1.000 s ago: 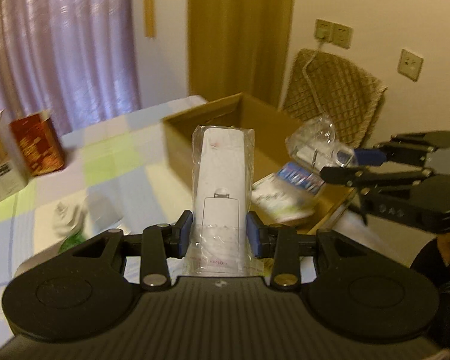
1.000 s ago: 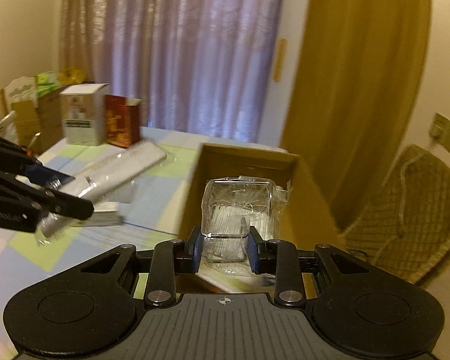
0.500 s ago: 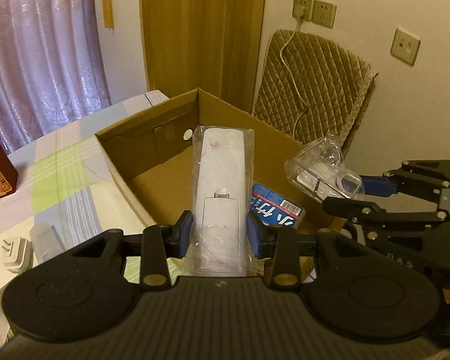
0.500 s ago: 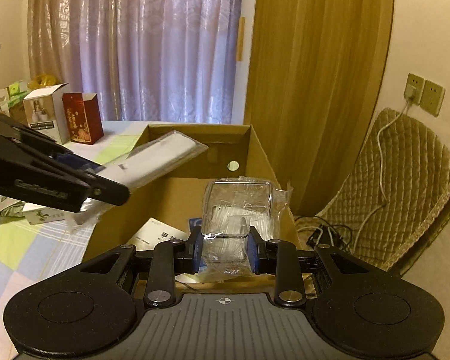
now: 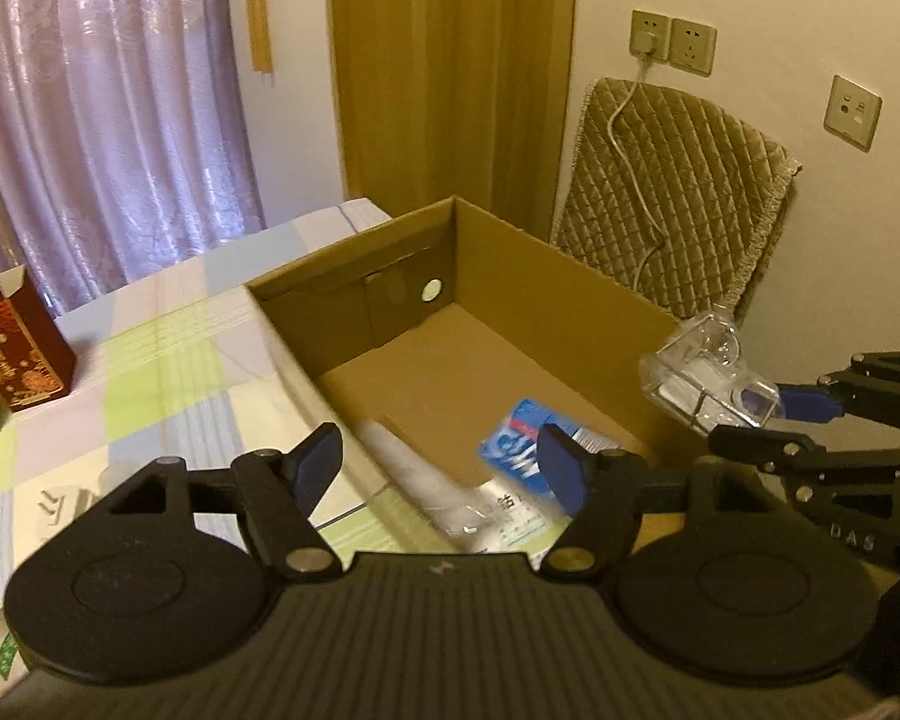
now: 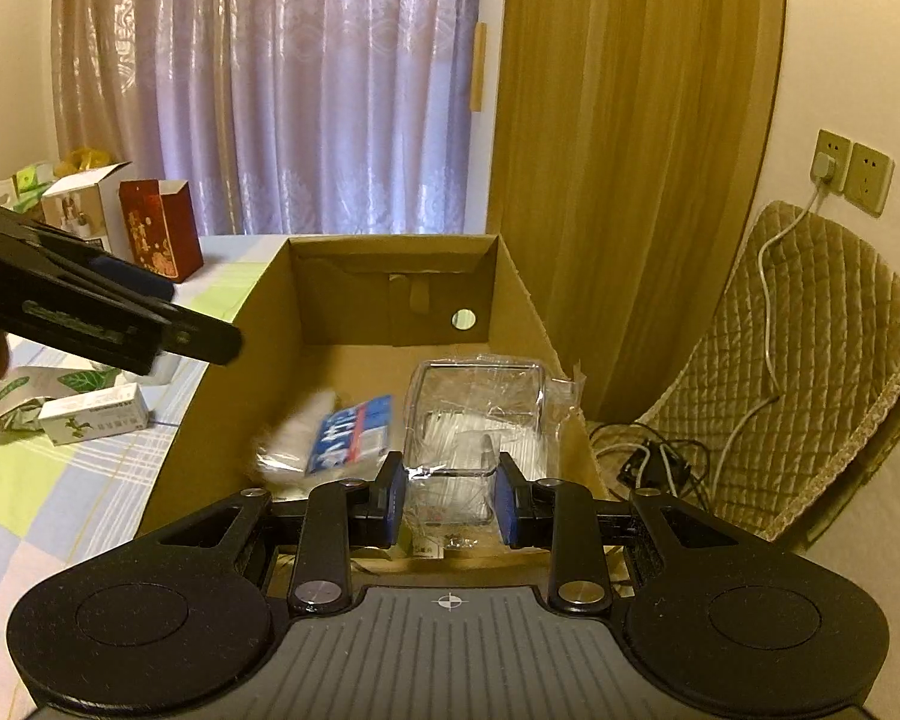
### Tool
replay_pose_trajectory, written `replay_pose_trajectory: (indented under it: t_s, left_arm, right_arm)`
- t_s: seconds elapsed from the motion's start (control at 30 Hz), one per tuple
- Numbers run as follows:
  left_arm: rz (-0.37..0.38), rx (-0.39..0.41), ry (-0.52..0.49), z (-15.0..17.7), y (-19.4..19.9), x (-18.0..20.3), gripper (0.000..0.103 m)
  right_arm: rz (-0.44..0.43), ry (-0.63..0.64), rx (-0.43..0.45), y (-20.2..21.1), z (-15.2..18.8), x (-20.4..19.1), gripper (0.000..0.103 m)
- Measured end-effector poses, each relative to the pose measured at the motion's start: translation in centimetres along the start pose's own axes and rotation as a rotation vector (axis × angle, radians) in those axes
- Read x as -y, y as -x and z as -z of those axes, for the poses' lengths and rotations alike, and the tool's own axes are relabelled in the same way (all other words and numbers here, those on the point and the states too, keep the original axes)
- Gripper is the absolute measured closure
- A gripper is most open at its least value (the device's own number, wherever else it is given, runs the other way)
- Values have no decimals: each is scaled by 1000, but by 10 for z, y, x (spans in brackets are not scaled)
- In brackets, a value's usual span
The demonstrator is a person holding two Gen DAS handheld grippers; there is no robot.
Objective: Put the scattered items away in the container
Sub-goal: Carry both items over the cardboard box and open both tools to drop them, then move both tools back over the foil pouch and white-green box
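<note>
Over cardboard box (image 5: 570,294), left gripper (image 5: 441,468) empty

Pale purple curtains (image 6: 306,90) are hanging over the window, and soft light is coming through them. A tall brown door (image 6: 636,138) is standing beside them. The wall (image 5: 750,0) is looking cream. A white cord is running from a wall socket (image 5: 650,36) down a brown quilted pad (image 5: 678,192). A checked cloth (image 5: 168,372) is covering the table.
</note>
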State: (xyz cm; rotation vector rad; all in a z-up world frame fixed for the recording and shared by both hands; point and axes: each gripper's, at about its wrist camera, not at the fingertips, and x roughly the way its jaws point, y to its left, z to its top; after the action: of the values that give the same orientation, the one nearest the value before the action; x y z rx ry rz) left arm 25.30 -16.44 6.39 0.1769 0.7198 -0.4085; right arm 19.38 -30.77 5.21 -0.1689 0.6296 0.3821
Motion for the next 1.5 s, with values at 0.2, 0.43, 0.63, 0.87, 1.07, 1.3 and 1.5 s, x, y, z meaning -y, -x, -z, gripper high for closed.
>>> replay_pose_trajectory:
  t_s: [0.2, 0.43, 0.63, 0.87, 1.07, 1.3, 1.5]
  left_arm:
    - [-9, -4, 25, 12, 12, -11, 36]
    - [-10, -5, 37, 22, 20, -18, 36]
    - [-10, 6, 53, 23, 24, -26, 35]
    - [-14, 9, 64, 26, 28, -30, 31]
    - [-25, 2, 82, 37, 36, -37, 30]
    - [-48, -5, 109, 59, 57, -47, 28]
    - [-68, -13, 134, 76, 76, -58, 27]
  right_arm:
    - [-10, 14, 3, -1, -4, -8, 71]
    - [-8, 36, -11, -12, -9, -12, 70]
    - [-7, 49, -19, -23, -15, -11, 70]
    - [3, 55, 62, -16, -21, -9, 8]
    - [1, 52, 72, 2, -12, -9, 8]
    - [-17, 46, 62, 24, 9, -21, 8]
    - [-27, 38, 56, 37, 15, -32, 8]
